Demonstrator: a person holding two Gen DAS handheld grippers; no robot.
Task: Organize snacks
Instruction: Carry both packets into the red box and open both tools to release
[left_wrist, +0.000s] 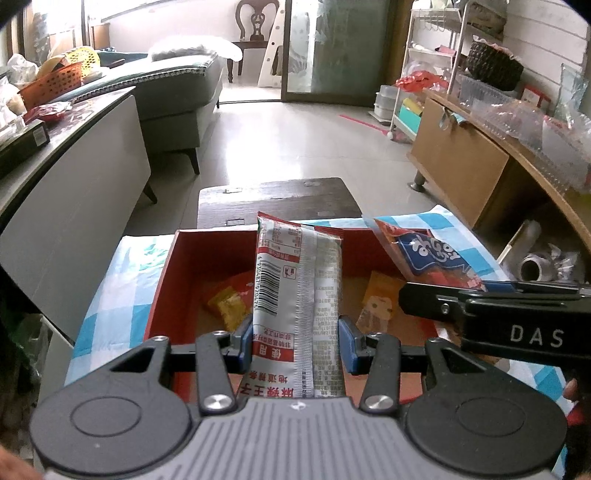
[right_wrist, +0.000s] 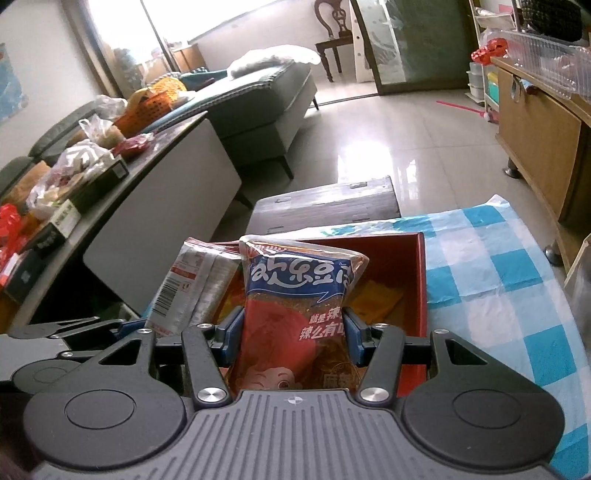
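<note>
Over the red box (left_wrist: 162, 280) both packets hang ready to drop; left gripper (left_wrist: 295, 343) pinches the silver sachet (left_wrist: 295, 280) upright, right gripper (right_wrist: 291, 339) clamps the blue-and-red snack bag (right_wrist: 295, 306) beside it; smaller yellow packets (left_wrist: 229, 306) already lie inside, likely sorted.

You face a glossy tiled floor (left_wrist: 295, 147) lit by a bright window (right_wrist: 122, 33). A grey sofa (left_wrist: 177, 96) stands left, a wooden cabinet (left_wrist: 461, 166) right, a dark chair (left_wrist: 256, 22) beyond.
</note>
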